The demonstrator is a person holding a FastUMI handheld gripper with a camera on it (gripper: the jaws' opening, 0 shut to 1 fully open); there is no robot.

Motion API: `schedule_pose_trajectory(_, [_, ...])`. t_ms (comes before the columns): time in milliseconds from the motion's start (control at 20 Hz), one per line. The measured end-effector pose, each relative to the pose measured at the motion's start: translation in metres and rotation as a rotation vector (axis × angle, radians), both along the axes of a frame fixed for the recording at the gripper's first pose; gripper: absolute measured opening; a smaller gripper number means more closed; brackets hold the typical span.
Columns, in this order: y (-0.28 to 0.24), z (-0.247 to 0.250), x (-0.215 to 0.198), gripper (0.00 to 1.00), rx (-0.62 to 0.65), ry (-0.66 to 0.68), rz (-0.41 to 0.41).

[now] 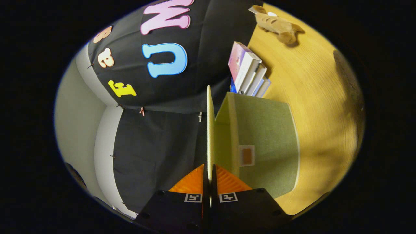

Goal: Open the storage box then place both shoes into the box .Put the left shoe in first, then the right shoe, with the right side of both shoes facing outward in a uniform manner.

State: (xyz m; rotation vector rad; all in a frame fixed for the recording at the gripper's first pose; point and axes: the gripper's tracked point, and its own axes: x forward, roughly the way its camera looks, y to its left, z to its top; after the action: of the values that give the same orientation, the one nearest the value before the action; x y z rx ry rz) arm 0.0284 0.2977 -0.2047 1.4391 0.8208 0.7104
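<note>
Gripper (210, 182) clenched on the thin lid (210, 130) of one green storage box (266, 143) (interior hidden), box just beyond the fingers, a book stack (248, 70) and one plush toy (276, 23) farther off.

Wooden table (312, 97), green storage box (266, 146), stacked books (248, 70), plush toy (276, 24)
</note>
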Motion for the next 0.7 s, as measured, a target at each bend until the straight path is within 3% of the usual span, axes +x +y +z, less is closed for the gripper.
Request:
schedule_pose_trajectory(400, [0.081, 0.118, 0.035, 0.05, -0.069, -0.201, 0.005])
schedule_pose_trajectory(700, [0.162, 0.144, 0.061, 0.05, -0.052, -0.225, 0.038])
